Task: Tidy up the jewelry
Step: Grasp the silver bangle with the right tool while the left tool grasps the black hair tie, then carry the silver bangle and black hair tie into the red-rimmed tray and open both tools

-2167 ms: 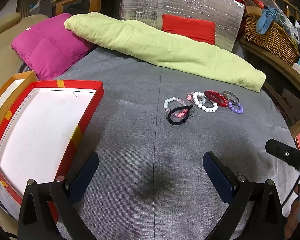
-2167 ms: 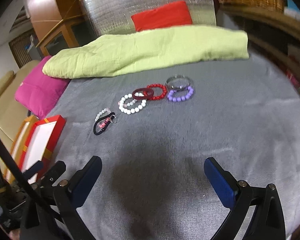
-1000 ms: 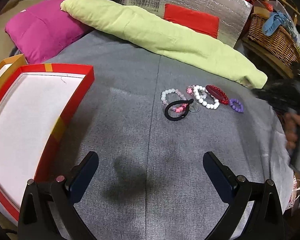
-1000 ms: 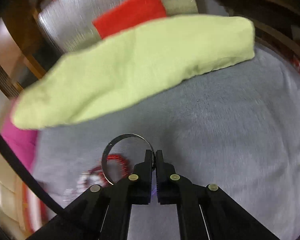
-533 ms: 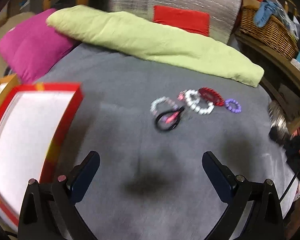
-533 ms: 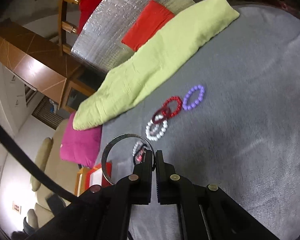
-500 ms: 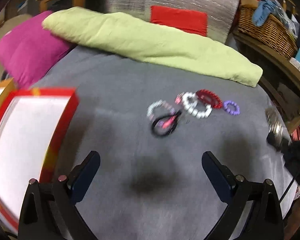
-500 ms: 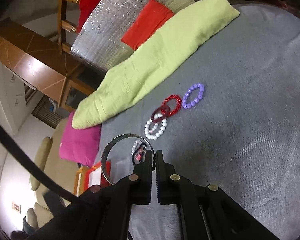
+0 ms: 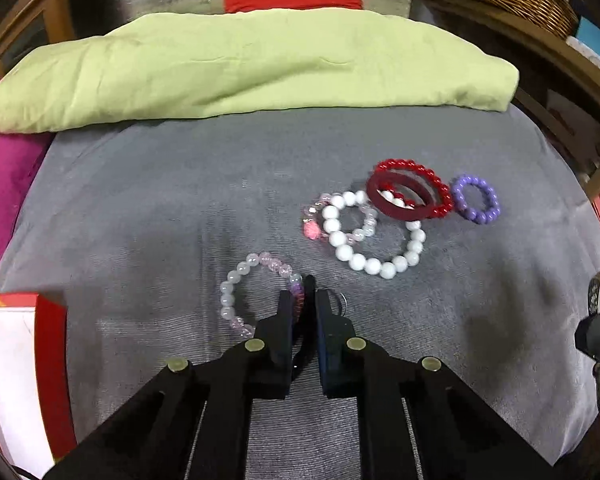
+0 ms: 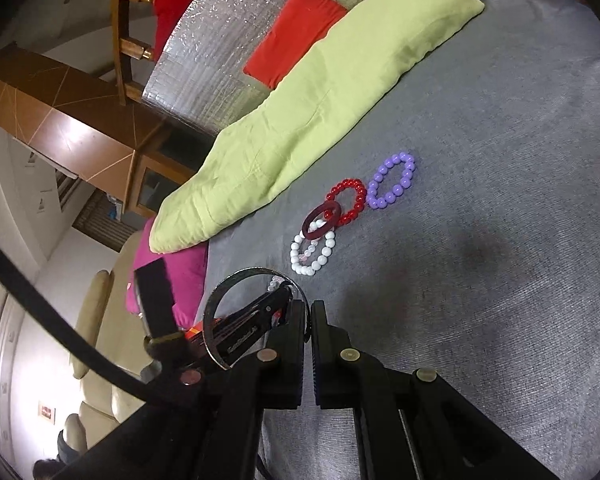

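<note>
Grey bed [image 9: 140, 208], green cushion [image 9: 240, 68] behind. Left tool [image 9: 304, 300] pinched on black band [image 9: 302, 354] beside clear bead bracelet [image 9: 236, 292]; lift straight, avoid snagging beads. Right tool [image 10: 310, 312] clamped on metal bangle [image 10: 220, 308]. Red box [image 9: 16, 376] at left: visible part bare. Remaining bracelets [image 9: 400, 208] clustered ahead.
</note>
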Demonstrator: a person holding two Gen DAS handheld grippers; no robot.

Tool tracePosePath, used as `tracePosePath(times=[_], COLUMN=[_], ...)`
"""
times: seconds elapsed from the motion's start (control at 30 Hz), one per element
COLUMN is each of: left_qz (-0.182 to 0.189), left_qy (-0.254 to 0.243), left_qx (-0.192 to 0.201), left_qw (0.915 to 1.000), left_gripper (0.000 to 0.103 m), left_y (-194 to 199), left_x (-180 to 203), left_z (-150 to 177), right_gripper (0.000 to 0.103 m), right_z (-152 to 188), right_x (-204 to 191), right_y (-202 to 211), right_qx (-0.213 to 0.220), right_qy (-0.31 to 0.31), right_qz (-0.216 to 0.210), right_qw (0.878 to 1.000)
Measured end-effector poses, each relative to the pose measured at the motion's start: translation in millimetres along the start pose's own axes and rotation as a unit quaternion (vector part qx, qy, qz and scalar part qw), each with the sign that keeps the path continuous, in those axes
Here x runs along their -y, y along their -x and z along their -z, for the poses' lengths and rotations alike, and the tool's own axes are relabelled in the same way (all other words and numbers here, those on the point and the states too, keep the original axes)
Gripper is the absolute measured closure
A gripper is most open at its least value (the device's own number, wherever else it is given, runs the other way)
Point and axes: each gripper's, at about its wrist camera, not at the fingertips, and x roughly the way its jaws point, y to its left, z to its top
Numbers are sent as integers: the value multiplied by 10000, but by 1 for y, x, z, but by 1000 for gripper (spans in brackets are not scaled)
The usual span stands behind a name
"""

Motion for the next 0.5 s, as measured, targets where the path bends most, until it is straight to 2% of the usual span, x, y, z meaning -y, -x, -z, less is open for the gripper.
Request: tracePosePath(times=[0.13,0.3,0.5], left_qz=[-21,245,578], left_qy=[-58,294,666], left_qx=[222,735,808], left_qw=[9997,9966,9928], left_gripper=[97,98,98], left_y=[19,75,99], left_x=[2,-7,-24], left_z=[6,29,61], right_gripper=[99,99,99], right_z=[0,2,4], right_x=[0,-3,-7], right_y=[2,4,3], right_qx=[64,132,139], right_qy=[-13,76,203], right_qz=[33,124,310], right_qw=[10000,9998,9992])
